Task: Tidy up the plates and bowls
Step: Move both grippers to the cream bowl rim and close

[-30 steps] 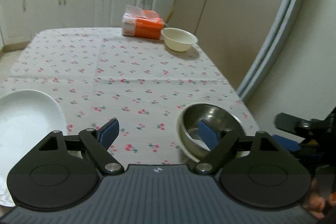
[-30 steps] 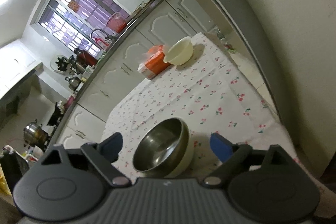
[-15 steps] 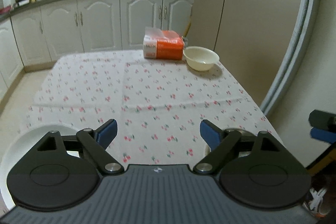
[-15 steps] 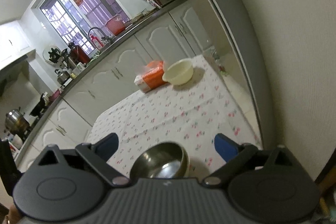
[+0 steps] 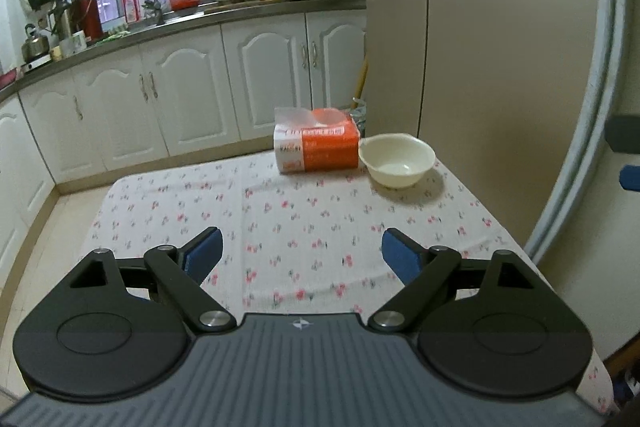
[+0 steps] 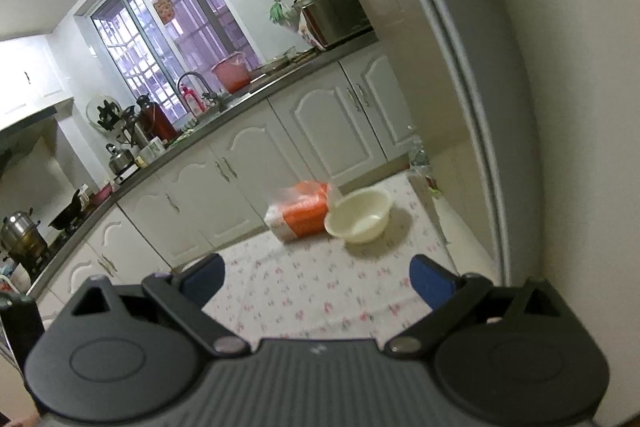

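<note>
Floral cloth, matte with a fold crease, covers the rectangular bench [image 5: 304, 211]. Orange-and-white soft-pack of tissues [image 5: 316, 146] sits at the far edge; a smooth, round, glossy cream bowl [image 5: 397, 159] sits just beside it, near the far right corner. Left tongs [image 5: 302, 255] and right tongs [image 6: 318, 279] are both spread wide, blue pads gripping nothing.
</note>
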`<state>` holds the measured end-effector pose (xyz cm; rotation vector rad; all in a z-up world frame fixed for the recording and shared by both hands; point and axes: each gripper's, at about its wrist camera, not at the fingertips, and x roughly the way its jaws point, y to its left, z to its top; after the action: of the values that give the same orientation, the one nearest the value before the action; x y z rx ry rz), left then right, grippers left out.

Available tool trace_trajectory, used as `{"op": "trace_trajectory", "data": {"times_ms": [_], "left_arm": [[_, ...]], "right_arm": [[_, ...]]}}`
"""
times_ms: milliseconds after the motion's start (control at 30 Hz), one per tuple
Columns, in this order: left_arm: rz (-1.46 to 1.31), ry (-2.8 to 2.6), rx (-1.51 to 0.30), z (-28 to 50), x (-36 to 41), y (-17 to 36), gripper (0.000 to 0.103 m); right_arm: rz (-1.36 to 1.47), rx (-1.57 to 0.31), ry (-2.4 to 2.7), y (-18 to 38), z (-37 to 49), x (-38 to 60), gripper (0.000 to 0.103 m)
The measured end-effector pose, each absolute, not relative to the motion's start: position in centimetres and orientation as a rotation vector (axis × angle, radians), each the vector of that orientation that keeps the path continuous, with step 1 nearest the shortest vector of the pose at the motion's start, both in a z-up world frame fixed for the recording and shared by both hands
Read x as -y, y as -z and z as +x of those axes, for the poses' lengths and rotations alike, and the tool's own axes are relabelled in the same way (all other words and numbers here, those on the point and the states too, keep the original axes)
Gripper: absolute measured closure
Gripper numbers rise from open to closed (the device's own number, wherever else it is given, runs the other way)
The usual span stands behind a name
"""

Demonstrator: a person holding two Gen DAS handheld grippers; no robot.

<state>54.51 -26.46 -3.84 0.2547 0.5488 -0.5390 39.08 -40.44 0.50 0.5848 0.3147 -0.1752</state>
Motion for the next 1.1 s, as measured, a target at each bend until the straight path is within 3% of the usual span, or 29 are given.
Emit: {"op": "trace_trajectory", "data": {"times_ms": [267, 433, 600, 700, 867, 1100], "left_arm": [[0.164, 0.591, -0.541, 59.9, 28.2, 3.4, 0.0], [0.083, 0.628, -0.602, 63.1, 30.1, 5.2, 0.0], [0.04, 0.64, -0.679, 65.9, 32.7, 7.6, 0.001], [0.013, 0.645, -0.724, 67.6, 34.3, 9.0, 0.006], [-0.016, 0.649, -0.756, 69.7, 37.0, 10.8, 0.025], [-0.046, 0.646, -0.762, 71.7, 39.8, 12.2, 0.04]], "right_arm": [[0.523, -0.323, 0.159, -1.0, 46.0, 41.9, 0.006], [0.514, -0.344, 0.184, 1.3, 50.2, 43.9, 0.025], [0.585, -0.401, 0.196, 4.7, 54.1, 46.5, 0.032], [0.639, -0.425, 0.208, 6.4, 55.6, 47.8, 0.032], [0.622, -0.449, 0.233, 8.3, 57.0, 48.6, 0.032], [0.608, -0.429, 0.232, 9.4, 58.0, 49.2, 0.051]]}}
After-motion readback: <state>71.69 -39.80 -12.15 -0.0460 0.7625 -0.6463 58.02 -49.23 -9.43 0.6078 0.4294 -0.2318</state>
